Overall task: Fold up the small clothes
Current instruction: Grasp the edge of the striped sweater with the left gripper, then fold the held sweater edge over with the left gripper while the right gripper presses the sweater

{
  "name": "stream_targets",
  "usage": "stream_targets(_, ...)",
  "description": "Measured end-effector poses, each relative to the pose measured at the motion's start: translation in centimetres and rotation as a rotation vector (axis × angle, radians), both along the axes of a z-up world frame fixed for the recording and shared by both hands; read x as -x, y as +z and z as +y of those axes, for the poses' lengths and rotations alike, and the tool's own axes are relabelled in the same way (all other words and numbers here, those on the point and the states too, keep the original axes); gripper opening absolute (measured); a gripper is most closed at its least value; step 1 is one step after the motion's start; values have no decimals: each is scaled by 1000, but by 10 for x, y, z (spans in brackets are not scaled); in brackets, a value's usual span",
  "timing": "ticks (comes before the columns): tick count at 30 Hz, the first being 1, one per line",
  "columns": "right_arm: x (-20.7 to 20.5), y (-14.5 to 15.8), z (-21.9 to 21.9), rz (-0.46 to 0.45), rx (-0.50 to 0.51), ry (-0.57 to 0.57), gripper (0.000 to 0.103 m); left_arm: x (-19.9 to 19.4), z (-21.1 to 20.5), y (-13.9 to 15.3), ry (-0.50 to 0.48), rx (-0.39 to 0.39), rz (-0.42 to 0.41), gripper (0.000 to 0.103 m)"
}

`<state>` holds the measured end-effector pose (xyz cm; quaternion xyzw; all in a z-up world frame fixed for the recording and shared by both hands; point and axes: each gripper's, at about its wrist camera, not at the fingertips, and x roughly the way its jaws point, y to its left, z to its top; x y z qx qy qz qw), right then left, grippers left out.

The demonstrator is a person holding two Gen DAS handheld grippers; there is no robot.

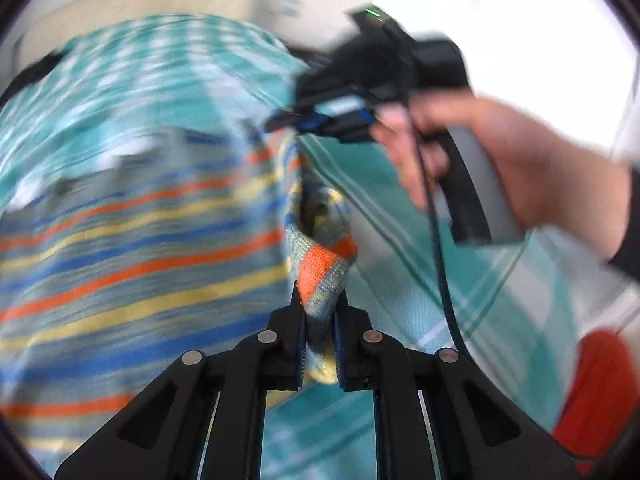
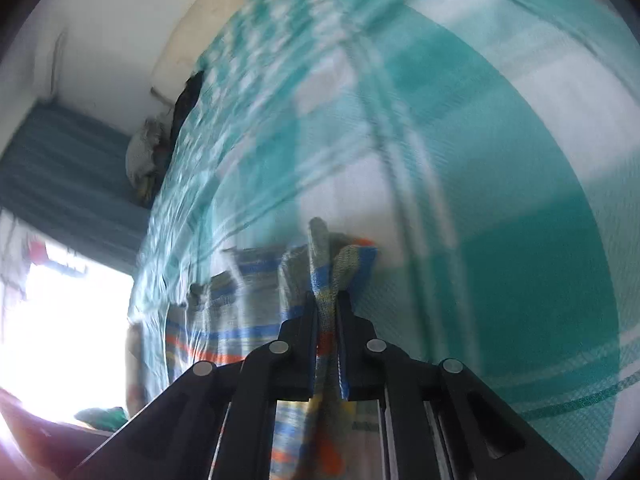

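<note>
Left wrist view. The left gripper has its jaws clamped on a bunched edge of a striped knitted garment, banded in orange, yellow, blue and grey. The rest of the garment spreads to the left over a teal-and-white checked sheet, blurred by motion. Above and to the right, a hand holds the right gripper, whose tips pinch another part of the same garment's edge. A red cloth lies at the lower right border.

Right wrist view. The right gripper has its jaws pressed together on a fold of the striped knitted garment, which hangs down between the fingers and trails to the left. The checked sheet fills the background. A pale bundle lies at the sheet's far edge; what it is cannot be told.
</note>
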<state>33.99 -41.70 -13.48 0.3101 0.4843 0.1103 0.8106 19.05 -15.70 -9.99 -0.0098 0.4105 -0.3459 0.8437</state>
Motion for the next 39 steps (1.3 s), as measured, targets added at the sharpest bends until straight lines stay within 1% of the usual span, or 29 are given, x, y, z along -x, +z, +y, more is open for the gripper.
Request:
stream_targets(2,-2,35,29,-74,45,73,9,-2,47,15,90,90,19,10)
stream_targets(3,-4,50,45,-105,43,103,9,-3,73,20,143,127,32,10)
stream_targets(5,-12,74,84,-147,38,157,9,-6,113,21,227,183,66,10)
stream_targets(6,-16,80,102,-155,36,179,9,-8,136,20,277,207,87,10)
stream_targets(9,-33,83,175,-153,61,266,9,-8,184,6,385,217,125,10)
stream_targets(11,-45,72,218,-130,78,302,9,-6,205,-4,435,207,145,10)
stream_targets(13,-50,57,249,-109,97,326,9,-5,225,-17,491,180,164,10)
stream_targets(15,-57,38,288,-88,101,354,10,-4,236,-30,534,134,210,18)
stream_targets(16,-57,29,294,-78,78,366,15,-11,238,-37,559,109,236,32)
stream_targets(17,-59,16,307,-51,9,380,26,-12,245,-41,583,100,261,45)
stream_targets(18,-61,5,311,-28,-59,382,49,-9,254,-42,604,115,276,52)
stream_targets(19,-59,0,312,-24,-108,366,59,-4,263,-40,623,138,277,65)
stream_targets(20,-53,0,307,-44,-147,347,62,-2,269,-36,636,156,269,73)
stream_targets(22,-43,11,300,-94,-181,337,62,3,280,-29,646,195,237,78)
stream_targets(23,-34,20,287,-126,-149,326,62,2,283,-25,647,215,223,79)
stream_targets(25,-17,36,268,-160,-8,319,62,-8,281,-23,629,240,225,79)
stream_targets(26,-9,42,261,-175,51,331,58,-15,275,-24,613,237,232,79)
stream_targets(27,10,48,251,-200,135,368,48,-22,267,-25,590,222,237,79)
stream_targets(28,22,50,247,-213,170,398,43,-27,258,-28,571,198,240,75)
stream_targets(29,42,51,244,-225,211,447,38,-29,252,-29,559,173,243,46)
stream_targets(30,63,47,243,-224,245,494,38,-33,243,-35,550,122,256,20)
stream_targets(31,81,39,245,-215,264,528,37,-35,241,-41,556,79,281,7)
stream_targets(32,92,30,248,-200,276,549,36,-34,241,-48,579,56,303,3)
stream_targets(34,117,-13,256,-96,348,599,34,-27,246,-53,607,58,317,3)
stream_targets(35,128,-31,259,-75,398,604,34,-24,248,-54,610,60,321,3)
stream_targets(36,144,-32,256,-157,414,577,34,-20,250,-51,605,58,320,4)
stream_targets(37,150,-30,253,-174,415,559,34,-17,252,-47,598,45,319,8)
stream_targets(38,153,-29,251,-166,407,545,34,-15,254,-46,595,40,321,15)
stream_targets(39,153,-23,245,-152,376,512,34,-13,258,-40,596,36,323,19)
